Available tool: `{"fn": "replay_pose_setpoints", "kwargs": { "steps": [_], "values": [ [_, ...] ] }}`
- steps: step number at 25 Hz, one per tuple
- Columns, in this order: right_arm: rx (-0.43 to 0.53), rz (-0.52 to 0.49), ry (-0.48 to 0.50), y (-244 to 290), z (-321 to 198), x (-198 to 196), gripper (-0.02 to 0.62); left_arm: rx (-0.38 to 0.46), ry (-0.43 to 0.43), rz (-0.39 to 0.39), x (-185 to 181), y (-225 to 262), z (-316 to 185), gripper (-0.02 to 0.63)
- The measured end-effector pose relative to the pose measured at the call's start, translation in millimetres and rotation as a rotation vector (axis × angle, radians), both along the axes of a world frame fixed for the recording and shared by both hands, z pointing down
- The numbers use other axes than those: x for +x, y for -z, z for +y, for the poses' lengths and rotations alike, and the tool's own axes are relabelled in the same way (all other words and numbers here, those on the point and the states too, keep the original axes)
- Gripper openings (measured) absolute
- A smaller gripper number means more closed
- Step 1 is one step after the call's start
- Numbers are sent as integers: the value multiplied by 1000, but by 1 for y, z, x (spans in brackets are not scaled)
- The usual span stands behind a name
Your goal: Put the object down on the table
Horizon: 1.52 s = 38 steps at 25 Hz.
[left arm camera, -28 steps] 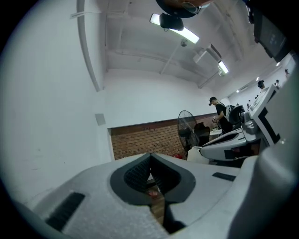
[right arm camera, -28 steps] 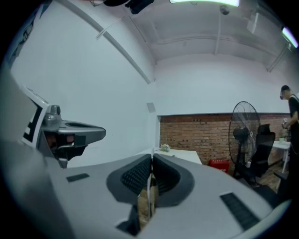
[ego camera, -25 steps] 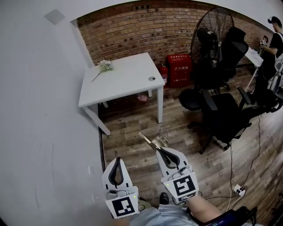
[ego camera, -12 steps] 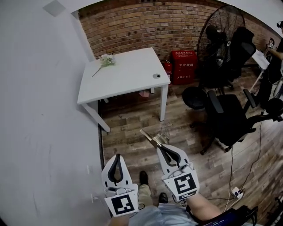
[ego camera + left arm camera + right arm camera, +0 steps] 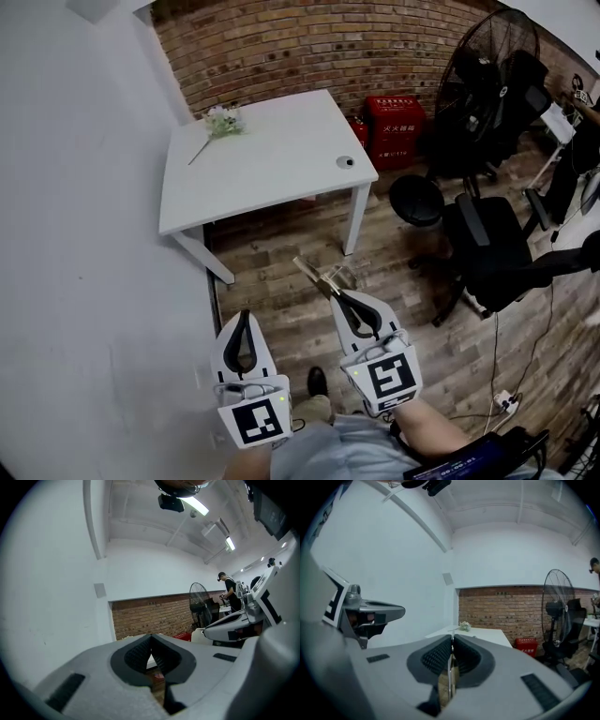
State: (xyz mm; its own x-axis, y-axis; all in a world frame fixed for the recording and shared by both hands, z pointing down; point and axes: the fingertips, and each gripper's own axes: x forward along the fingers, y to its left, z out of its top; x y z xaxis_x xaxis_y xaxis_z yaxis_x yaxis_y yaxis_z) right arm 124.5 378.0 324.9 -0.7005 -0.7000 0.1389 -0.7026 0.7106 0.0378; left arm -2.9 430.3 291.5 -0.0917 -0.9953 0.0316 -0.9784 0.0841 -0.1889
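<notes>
My right gripper point(image 5: 336, 293) is shut on a thin flat object point(image 5: 320, 277), brownish with a clear part, that sticks out ahead of the jaws over the wooden floor. In the right gripper view the object point(image 5: 450, 672) shows edge-on between the closed pads of the right gripper point(image 5: 452, 640). My left gripper point(image 5: 244, 316) is shut with nothing in it and hangs beside the right one, close to the white wall; the left gripper point(image 5: 151, 641) has its pads pressed together. The white table point(image 5: 272, 173) stands ahead, against the wall.
A flower sprig point(image 5: 217, 124) lies at the table's far left and a small round thing point(image 5: 345, 161) near its right edge. Right of the table are red boxes point(image 5: 394, 127), a big fan point(image 5: 497, 66), office chairs point(image 5: 487, 244) and a floor power strip point(image 5: 507, 403).
The table has come nearer and lower in the head view as the person walks toward it. Both grippers keep their pose; the right one still holds the object.
</notes>
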Motion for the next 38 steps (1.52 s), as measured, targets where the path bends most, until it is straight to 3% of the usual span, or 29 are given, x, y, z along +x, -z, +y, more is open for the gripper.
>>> {"fn": "replay_pose_setpoints", "kwargs": {
  "steps": [14,27,38],
  "values": [
    [68,-12,-43,31,-83,-63,21,75,-43,-29,-70,27,-91,8],
    [20,-2,-62,6,-143,-79,20,-2,-73,5,-83,-7,-154,8],
    [-52,-14,-52,-16,-263,-93,20,-61,-44,-15,-103,-25,-268,8]
  ]
}}
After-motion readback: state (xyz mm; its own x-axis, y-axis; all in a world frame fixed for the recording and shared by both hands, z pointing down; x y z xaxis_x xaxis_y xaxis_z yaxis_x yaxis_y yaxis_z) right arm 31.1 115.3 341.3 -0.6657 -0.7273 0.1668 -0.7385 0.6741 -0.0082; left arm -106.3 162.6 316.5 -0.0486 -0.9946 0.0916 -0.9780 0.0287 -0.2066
